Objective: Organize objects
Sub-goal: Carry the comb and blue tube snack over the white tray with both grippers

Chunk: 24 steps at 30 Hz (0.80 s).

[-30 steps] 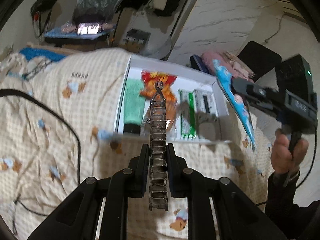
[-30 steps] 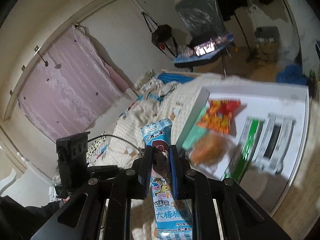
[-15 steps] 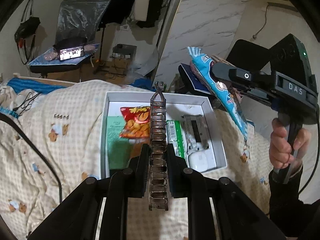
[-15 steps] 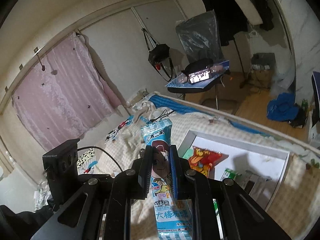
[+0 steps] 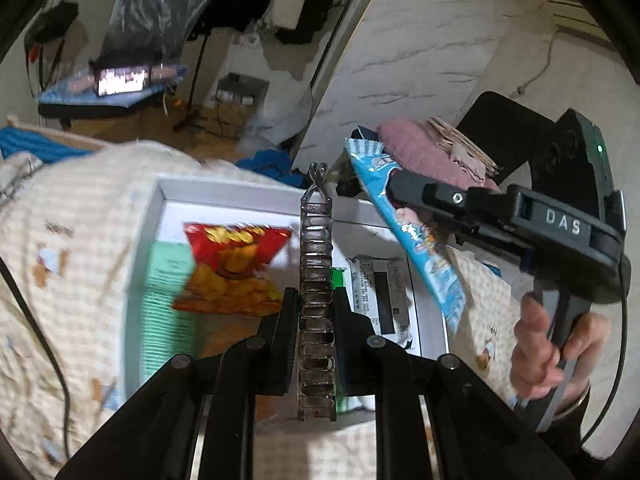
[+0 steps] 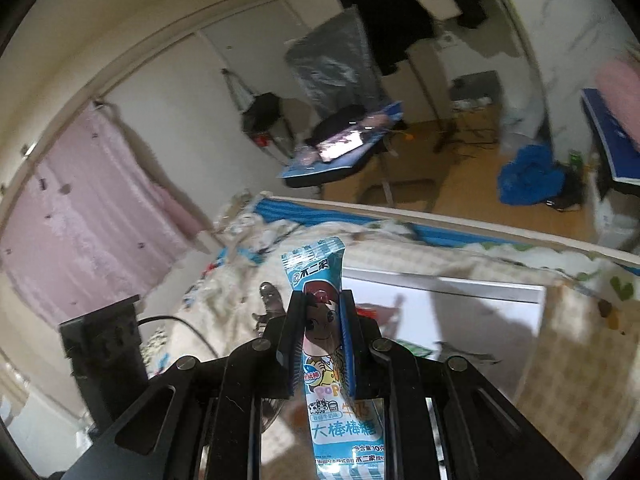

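We have the left claw (image 5: 316,320) closed on a metal hair clip (image 5: 316,280), a long ribbed strip standing upright between the jaws, its curled tip pointing far. It looks stiff, light and slick; we judge the mid-length hold sound, since the ribs give the pads some purchase, and a grip nearer the tip would let it swing.

The right claw (image 6: 320,344) is closed on a blue candy wrapper (image 6: 334,360), held at about mid-length, with the crimped end projecting far past the jaws. From the left camera the same wrapper (image 5: 416,240) hangs tilted, above the right rim of the white box (image 5: 156,208). The packet looks light, thin and crinkly: film will slip, and the contents may crack if squeezed hard, so a light pinch suits it.

The box lies on the bed (image 5: 80,208), just beyond and below the left claw. It holds a red snack bag (image 5: 232,268) over a green packet (image 5: 164,308) at left, and a printed grey pack (image 5: 380,292) at right. Both held items are in the air, not yet in the box.
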{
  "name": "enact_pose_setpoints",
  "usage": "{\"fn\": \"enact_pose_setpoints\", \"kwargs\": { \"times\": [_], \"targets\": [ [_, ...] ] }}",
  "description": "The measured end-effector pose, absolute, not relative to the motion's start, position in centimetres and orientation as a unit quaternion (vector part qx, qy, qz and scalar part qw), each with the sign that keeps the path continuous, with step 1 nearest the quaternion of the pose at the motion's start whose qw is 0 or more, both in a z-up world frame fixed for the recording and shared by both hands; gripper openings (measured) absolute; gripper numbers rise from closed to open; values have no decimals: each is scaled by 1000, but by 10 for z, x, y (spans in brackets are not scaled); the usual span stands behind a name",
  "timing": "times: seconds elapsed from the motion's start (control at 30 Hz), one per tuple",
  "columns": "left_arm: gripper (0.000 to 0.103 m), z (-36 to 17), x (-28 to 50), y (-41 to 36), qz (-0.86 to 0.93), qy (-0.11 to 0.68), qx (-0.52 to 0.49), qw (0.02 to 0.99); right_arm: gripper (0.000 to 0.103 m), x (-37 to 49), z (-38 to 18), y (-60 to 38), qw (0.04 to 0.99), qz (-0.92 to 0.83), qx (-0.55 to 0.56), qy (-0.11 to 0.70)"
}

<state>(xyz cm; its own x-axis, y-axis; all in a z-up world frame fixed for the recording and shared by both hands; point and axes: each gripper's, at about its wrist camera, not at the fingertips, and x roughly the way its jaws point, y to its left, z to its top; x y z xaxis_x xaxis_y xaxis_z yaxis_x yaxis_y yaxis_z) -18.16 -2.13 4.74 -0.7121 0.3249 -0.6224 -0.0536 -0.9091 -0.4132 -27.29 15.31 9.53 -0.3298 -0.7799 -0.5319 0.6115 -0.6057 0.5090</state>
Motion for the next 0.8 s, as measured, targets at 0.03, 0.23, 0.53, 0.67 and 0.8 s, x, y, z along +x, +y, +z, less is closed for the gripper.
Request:
{"fn": "enact_pose_setpoints", "kwargs": {
  "times": [0.03,0.23,0.53,0.67,0.8],
  "targets": [
    [18,42,-186,-17,904,-190,-367,107,18,-276,90,154,425,-808,392,-112],
    [18,22,-193,3,906,-173,-370,109,18,-283,67,161,392,-821,399,-113],
    [18,5,-185,16,908,-151,-370,126,18,-282,50,163,383,-818,411,-120],
    [18,5,-178,15,909,-153,-365,132,18,-279,48,166,380,-819,409,-130],
    [18,3,-177,18,916,-135,-355,128,18,-277,47,167,380,-820,407,-132]
  ]
}}
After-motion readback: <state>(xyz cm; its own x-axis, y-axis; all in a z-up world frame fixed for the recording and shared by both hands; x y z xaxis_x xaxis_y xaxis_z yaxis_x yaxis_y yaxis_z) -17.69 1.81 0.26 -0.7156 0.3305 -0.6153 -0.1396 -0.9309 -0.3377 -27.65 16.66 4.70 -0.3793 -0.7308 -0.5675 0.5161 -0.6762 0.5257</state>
